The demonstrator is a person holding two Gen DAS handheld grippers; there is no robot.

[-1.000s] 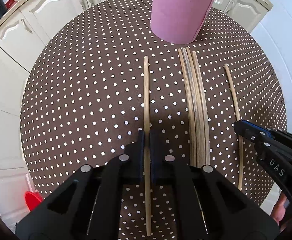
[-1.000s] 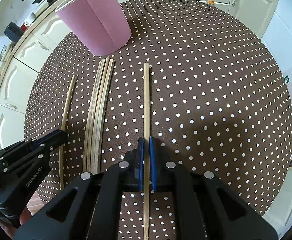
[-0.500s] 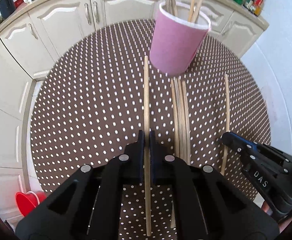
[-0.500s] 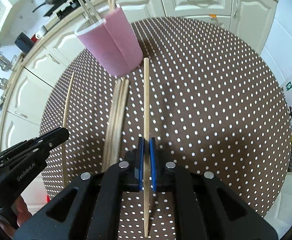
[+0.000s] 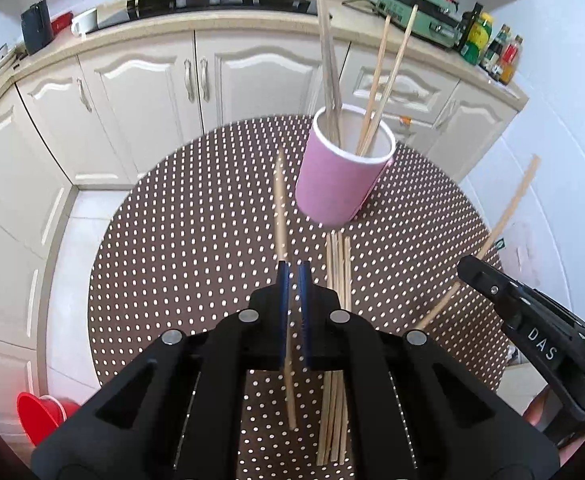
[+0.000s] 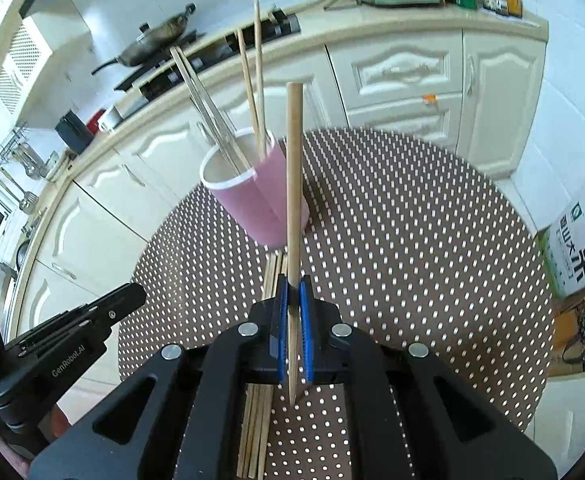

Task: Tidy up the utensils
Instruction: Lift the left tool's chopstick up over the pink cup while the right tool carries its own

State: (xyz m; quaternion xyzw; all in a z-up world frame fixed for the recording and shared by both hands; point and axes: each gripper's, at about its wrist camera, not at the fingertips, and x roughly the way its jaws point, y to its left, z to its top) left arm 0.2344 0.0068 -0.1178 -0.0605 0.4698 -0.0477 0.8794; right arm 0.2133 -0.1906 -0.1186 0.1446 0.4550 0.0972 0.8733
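A pink paper cup (image 5: 342,178) (image 6: 252,196) stands on the brown dotted round table (image 5: 196,240) with several wooden chopsticks upright in it. My left gripper (image 5: 293,276) is shut on one chopstick (image 5: 280,208), held in the air with its tip left of the cup. My right gripper (image 6: 293,292) is shut on another chopstick (image 6: 293,168), raised and crossing in front of the cup. That chopstick (image 5: 508,216) and the right gripper (image 5: 472,270) also show in the left wrist view. A bundle of chopsticks (image 5: 338,280) (image 6: 270,276) lies on the table near the cup.
White kitchen cabinets (image 5: 140,92) and a counter with a stove, a wok (image 6: 152,42) and bottles (image 5: 492,48) stand behind the table. A red bucket (image 5: 40,416) is on the floor at the left. A rice box (image 6: 576,248) sits at the right.
Both grippers have lifted their chopsticks off the table and risen, tilting the views up. The cup's open top and the kitchen counter have come into view.
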